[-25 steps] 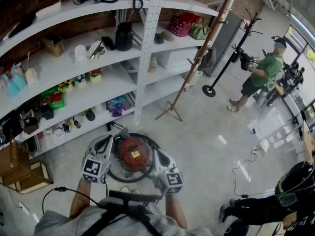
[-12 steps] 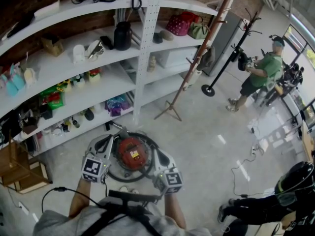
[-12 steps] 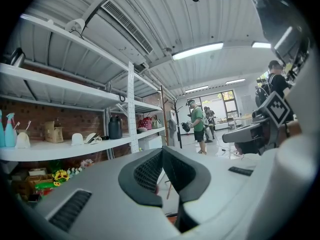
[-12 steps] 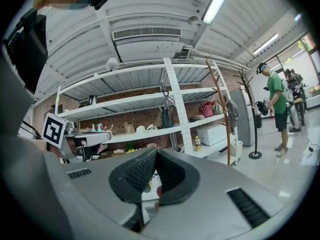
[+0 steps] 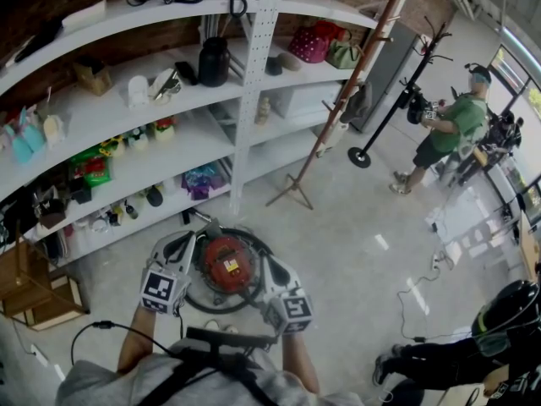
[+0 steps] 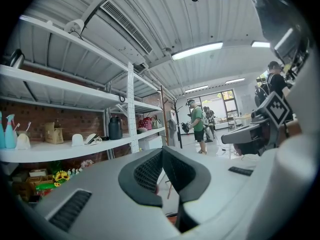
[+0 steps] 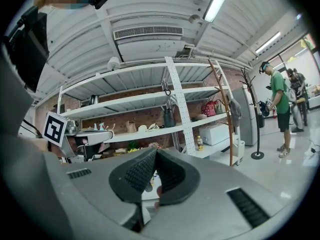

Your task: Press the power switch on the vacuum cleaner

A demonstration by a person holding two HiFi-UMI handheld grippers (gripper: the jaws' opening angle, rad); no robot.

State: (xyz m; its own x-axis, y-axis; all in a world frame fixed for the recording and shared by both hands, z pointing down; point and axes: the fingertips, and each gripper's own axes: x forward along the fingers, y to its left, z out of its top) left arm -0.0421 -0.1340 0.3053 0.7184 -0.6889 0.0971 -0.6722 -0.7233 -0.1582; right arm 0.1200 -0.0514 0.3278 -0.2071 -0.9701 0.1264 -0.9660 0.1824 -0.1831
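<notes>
The vacuum cleaner (image 5: 226, 265) stands on the floor just in front of me. It has a round red body with a yellow label on top and a black hose looped around it. In the head view my left gripper (image 5: 180, 245) hovers over its left side and my right gripper (image 5: 270, 269) over its right side. Both are shut with nothing between the pads. The left gripper view shows that gripper (image 6: 162, 153) with its pads meeting at the tips, aimed at the shelves. The right gripper view shows the same for the right gripper (image 7: 155, 155). I cannot make out the power switch.
White shelving (image 5: 127, 142) packed with small items runs along the back. A wooden crate (image 5: 34, 290) sits at the left. A wooden coat stand (image 5: 338, 100) and a black stand (image 5: 397, 100) rise at the right. A person in green (image 5: 452, 129) stands beyond, another person (image 5: 473, 345) at lower right. Cables (image 5: 423, 286) lie on the floor.
Both grippers stay over the vacuum cleaner, still shut. The person in green at the back right has shifted slightly.
</notes>
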